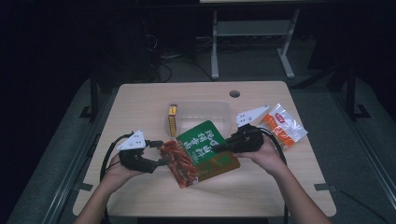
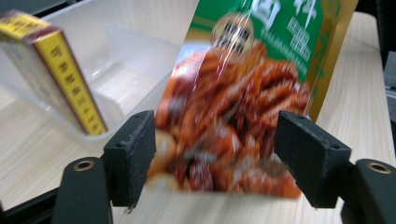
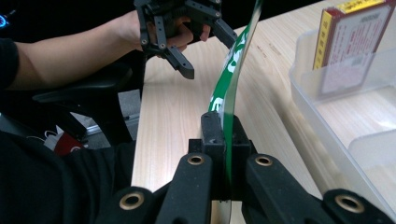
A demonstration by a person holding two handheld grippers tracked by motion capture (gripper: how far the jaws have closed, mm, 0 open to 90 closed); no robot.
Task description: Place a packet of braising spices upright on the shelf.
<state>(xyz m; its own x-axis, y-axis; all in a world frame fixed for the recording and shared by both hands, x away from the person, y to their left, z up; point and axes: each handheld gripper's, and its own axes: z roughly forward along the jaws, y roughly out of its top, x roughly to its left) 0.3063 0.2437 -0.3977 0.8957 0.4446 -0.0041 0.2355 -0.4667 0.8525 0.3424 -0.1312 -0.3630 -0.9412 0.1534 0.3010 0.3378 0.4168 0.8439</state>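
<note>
Snack pouch [image 1: 201, 151], green with a picture of red-brown food, sits over the table's middle, slanting from lower left up to the right, between the two grippers. Right gripper [image 3: 223, 135]: jaws pressed together on the pouch's edge; its own view looks straight along the thin green sheet standing on edge, a thing the high view cannot show. Left gripper [image 2: 215, 158]: jaws spread wide, one on either side of the pouch's printed lower end, pads not touching it. The left gripper view gives the print close up but blurred. From the right gripper view the left gripper appears farther off, open, held by a hand, just beside the pouch's far end.

Beyond the pouch, a clear plastic tub [image 1: 205, 112] stands on the wooden table [image 1: 140, 102]. A small yellow and red box [image 1: 173, 119] stands upright in its left end; the left gripper view shows it leaning against the tub wall. The high view alone takes in a clear packet with orange contents [image 1: 283, 125], lying at the table's right, past the right gripper, and a round hole [image 1: 234, 93] near the far edge.
</note>
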